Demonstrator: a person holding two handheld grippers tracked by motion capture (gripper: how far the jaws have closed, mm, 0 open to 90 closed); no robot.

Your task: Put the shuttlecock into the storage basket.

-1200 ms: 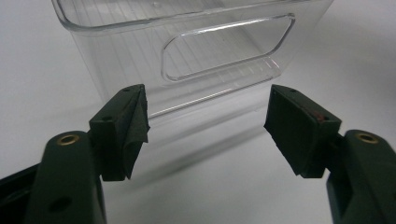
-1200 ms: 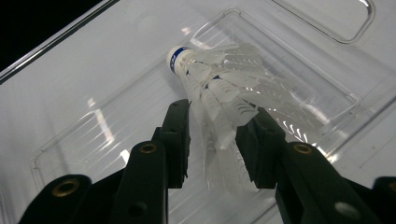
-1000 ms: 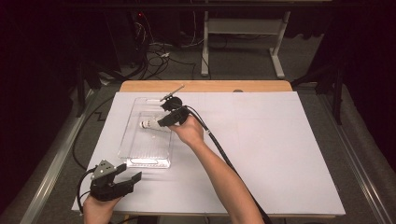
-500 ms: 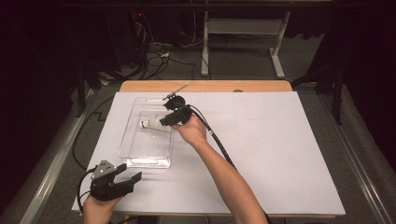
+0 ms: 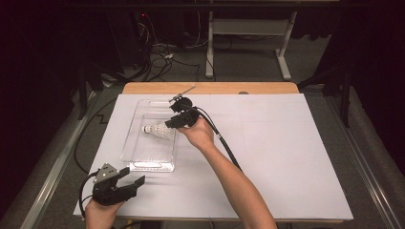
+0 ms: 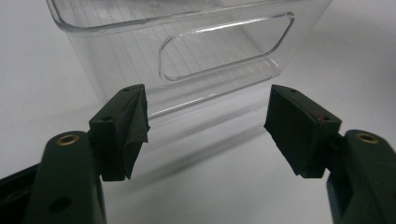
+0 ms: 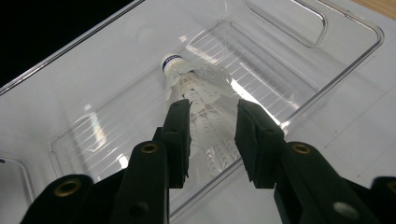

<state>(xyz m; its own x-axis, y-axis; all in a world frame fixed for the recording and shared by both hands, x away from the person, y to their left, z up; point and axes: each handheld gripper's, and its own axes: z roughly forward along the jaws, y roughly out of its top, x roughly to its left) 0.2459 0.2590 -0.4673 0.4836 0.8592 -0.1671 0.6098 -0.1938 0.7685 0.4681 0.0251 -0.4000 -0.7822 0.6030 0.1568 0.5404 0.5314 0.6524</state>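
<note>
- A white sheet (image 5: 267,157) covers a wooden table (image 5: 210,88); the dark room beyond holds cables on the floor (image 5: 157,52) and a white frame's legs (image 5: 248,43).
- A clear plastic tray (image 5: 138,152) rests on the sheet; the shuttlecock (image 7: 198,100) hangs above the tray's floor.
- The right gripper (image 7: 212,130) clamps the shuttlecock's feather skirt, pads on both flanks.
- Its long axis runs away from the jaws, cork tip (image 7: 172,62) pointing toward the tray's left wall.
- The left gripper (image 6: 205,126), before the tray's near end, stands wide and empty.

shuttlecock (image 7: 201,100): you see white feathers, blue band at the cork
bin (image 5: 138,157): clear, ribbed floor
grippers (image 6: 205,135): your black jaws
</note>
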